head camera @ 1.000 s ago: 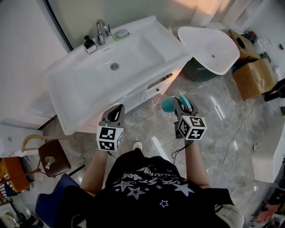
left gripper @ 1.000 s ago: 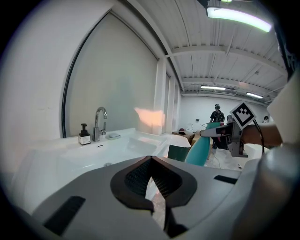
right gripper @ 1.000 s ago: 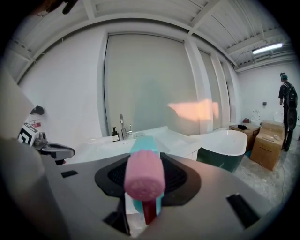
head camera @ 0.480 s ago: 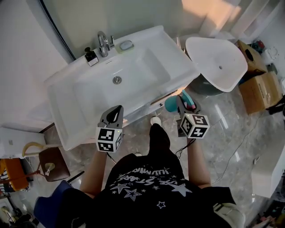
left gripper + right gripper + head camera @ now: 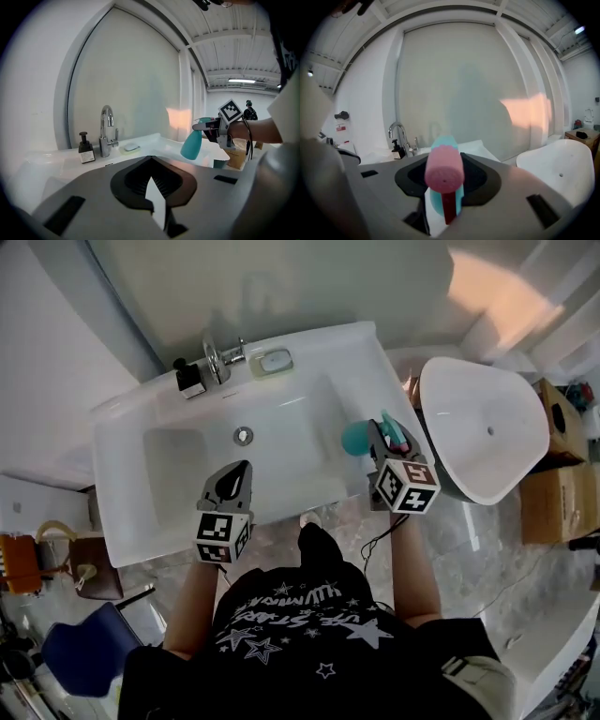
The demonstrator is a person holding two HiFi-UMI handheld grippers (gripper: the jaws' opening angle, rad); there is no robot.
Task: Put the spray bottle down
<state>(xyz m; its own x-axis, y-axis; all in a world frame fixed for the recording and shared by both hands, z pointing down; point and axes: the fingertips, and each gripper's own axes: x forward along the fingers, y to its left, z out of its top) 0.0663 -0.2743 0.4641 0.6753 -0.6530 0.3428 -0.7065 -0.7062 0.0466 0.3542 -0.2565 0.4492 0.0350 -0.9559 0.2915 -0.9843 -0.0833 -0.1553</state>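
Note:
A teal spray bottle (image 5: 356, 438) with a pink nozzle hangs in the air over the right end of the white sink (image 5: 169, 418). My right gripper (image 5: 384, 442) is shut on its neck. In the right gripper view the pink nozzle of the bottle (image 5: 443, 174) fills the space between the jaws. The left gripper view shows the bottle (image 5: 191, 144) and the right gripper (image 5: 216, 132) off to the right. My left gripper (image 5: 236, 480) hovers over the sink's front rim, shut and holding nothing, its white fingertip (image 5: 155, 202) pointing at the basin.
A chrome tap (image 5: 217, 356), a dark soap dispenser (image 5: 189, 379) and a soap dish (image 5: 276, 360) line the sink's back edge. A white oval basin (image 5: 483, 432) stands to the right, with cardboard boxes (image 5: 553, 507) beyond it. A small stool (image 5: 89, 577) is on the left floor.
The person has stepped up to the sink. Both grippers moved forward, from over the floor to over the sink, the right one still carrying the bottle.

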